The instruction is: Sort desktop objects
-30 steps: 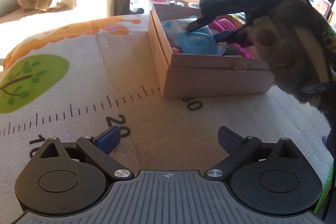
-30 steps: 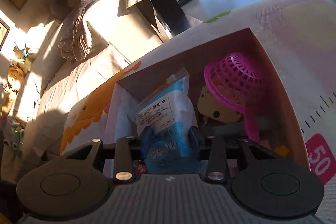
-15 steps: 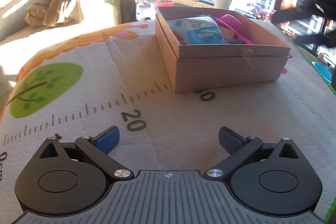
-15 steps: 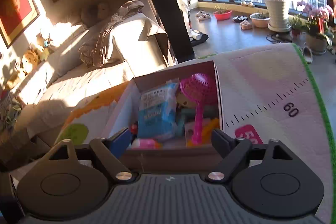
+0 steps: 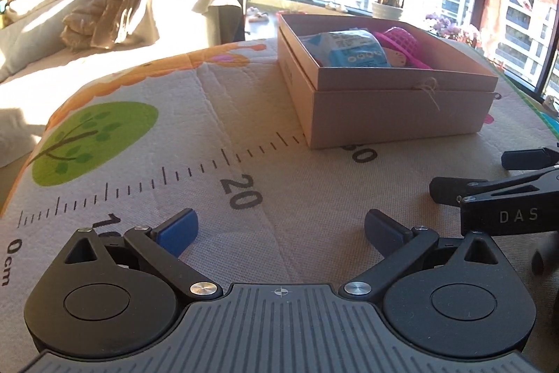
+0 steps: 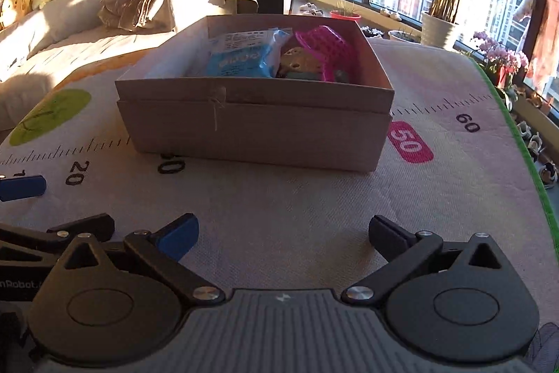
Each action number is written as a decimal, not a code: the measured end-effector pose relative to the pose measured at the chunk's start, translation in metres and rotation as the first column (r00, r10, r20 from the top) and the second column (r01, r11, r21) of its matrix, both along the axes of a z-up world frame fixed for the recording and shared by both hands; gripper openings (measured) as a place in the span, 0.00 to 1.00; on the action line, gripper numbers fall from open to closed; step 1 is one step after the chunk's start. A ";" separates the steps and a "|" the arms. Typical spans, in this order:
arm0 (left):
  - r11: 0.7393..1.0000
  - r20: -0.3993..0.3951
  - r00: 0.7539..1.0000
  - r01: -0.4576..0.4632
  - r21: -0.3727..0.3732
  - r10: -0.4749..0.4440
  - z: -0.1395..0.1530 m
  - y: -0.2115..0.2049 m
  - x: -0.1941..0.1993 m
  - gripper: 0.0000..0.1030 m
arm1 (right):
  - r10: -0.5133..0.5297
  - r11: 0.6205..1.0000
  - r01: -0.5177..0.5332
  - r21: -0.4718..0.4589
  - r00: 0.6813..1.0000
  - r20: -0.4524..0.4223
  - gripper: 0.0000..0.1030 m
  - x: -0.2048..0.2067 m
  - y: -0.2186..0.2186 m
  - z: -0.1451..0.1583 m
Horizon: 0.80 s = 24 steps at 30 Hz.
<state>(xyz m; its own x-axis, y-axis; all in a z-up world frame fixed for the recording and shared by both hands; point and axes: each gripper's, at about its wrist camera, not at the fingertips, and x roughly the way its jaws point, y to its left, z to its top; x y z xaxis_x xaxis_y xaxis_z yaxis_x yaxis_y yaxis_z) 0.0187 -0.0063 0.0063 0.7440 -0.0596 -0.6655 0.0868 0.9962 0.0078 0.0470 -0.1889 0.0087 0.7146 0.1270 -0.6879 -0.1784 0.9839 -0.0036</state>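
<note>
- Now, left wrist view: left gripper (image 5: 279,229) hangs low over the printed ruler-pattern play mat (image 5: 146,184), fingers spread wide, nothing between them. Same pose as a second ago.
- Tan cardboard box (image 5: 394,107) sits right of centre in the upper half of the frame. Blue-and-white plastic snack packet (image 5: 353,49) lies inside, beside the pink plastic mesh scoop (image 5: 398,41).
- Right gripper (image 5: 489,177) now shows at the right edge, down near the mat; a second ago it was reaching into the box.
- Right wrist view: right gripper (image 6: 283,229) fingers spread, empty. A second ago they pinched the packet inside the box; now the packet (image 6: 244,55) rests in the box (image 6: 255,124), upper centre of the frame, well apart from the fingers.
- Scoop (image 6: 325,48) right of the packet; a tan spotted item between them, identity unclear.
- Left gripper's blue pad (image 6: 21,187) at the left edge.
- Judgement: packet delivered and released. No loose objects visible on the mat; sorting looks finished or nearly so.
</note>
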 end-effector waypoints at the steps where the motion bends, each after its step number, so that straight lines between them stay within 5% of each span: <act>1: 1.000 0.000 1.000 -0.001 -0.001 0.001 0.000 0.000 0.000 1.00 | -0.003 1.000 0.003 0.001 1.000 0.006 1.00 0.001 0.000 -0.001; 24: 0.999 0.007 1.000 0.003 -0.042 -0.003 0.000 0.006 -0.002 1.00 | -0.045 0.999 0.044 0.017 0.997 0.059 1.00 0.001 -0.001 -0.006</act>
<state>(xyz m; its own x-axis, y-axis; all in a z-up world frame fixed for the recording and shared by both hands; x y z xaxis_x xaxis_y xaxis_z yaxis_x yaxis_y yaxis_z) 0.0166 -0.0001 0.0059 0.7485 -0.0897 -0.6570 0.0896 0.9954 -0.0338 0.0480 -0.1903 0.0030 0.7591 0.1043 -0.6426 -0.1340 0.9910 0.0025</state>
